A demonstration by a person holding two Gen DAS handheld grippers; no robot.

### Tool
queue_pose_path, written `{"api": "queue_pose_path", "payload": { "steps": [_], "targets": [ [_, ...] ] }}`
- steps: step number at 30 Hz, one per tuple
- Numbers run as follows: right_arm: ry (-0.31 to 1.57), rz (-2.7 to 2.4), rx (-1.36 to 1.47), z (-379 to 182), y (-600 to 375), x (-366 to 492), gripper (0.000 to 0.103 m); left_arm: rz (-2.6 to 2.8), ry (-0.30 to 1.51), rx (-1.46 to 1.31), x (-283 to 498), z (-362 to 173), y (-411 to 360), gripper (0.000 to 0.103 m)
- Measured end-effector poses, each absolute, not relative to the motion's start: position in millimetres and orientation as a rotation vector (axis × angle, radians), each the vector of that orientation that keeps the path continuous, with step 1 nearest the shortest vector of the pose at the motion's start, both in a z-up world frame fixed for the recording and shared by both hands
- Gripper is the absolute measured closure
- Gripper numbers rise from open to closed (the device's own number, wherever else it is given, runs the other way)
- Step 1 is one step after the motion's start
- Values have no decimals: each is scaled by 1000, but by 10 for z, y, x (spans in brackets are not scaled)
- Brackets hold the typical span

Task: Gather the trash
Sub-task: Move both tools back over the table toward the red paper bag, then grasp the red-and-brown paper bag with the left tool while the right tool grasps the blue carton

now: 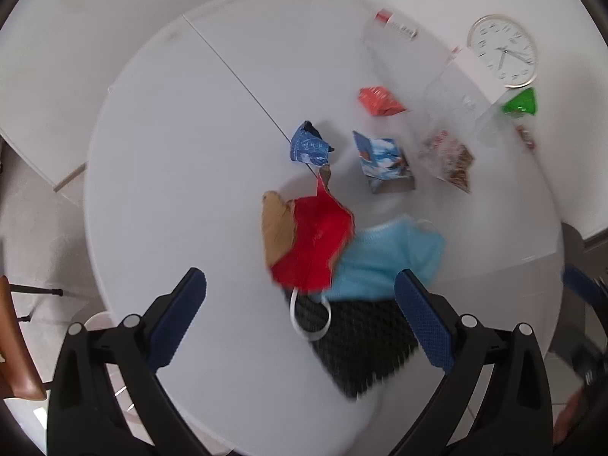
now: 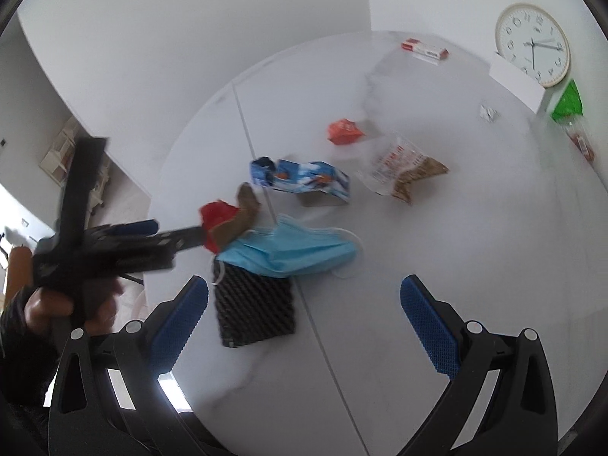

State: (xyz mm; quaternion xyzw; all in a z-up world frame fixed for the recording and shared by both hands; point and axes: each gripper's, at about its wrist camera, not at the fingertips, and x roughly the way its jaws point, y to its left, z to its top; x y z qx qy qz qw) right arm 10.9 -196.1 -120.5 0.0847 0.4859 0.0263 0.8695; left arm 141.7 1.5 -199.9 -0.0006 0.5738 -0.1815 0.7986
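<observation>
Trash litters the smooth white round table (image 1: 171,174): torn red-and-brown card (image 1: 307,243) overlapping a soft pleated blue face mask (image 1: 383,254), which lies on ribbed black foam (image 2: 254,307). Beyond sit a crumpled blue wrapper (image 1: 309,146) and glossy printed carton (image 1: 383,161). Left gripper (image 1: 300,319) and right gripper (image 2: 304,311) both gape wide, empty.

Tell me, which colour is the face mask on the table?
Light blue face mask with white ear loops; the right wrist view shows it best.
</observation>
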Motion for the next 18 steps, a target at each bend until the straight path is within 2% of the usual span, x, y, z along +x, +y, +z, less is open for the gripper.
{"api": "queue_pose_path", "payload": {
  "steps": [10, 13, 17, 18],
  "targets": [
    [1071, 38, 226, -1460, -2351, 322, 3, -320, 1298, 21, 1797, -2397, -216, 8],
    [1075, 40, 226, -1484, -2413, 388, 3, -326, 1305, 25, 1822, -2429, -228, 19],
    [1071, 50, 220, -1488, -2441, 448, 2, -335, 1327, -3, 1850, -2478, -215, 42],
    [1069, 53, 219, -1484, -2436, 459, 3, -337, 1336, -13, 1858, -2504, -211, 45]
  ]
}}
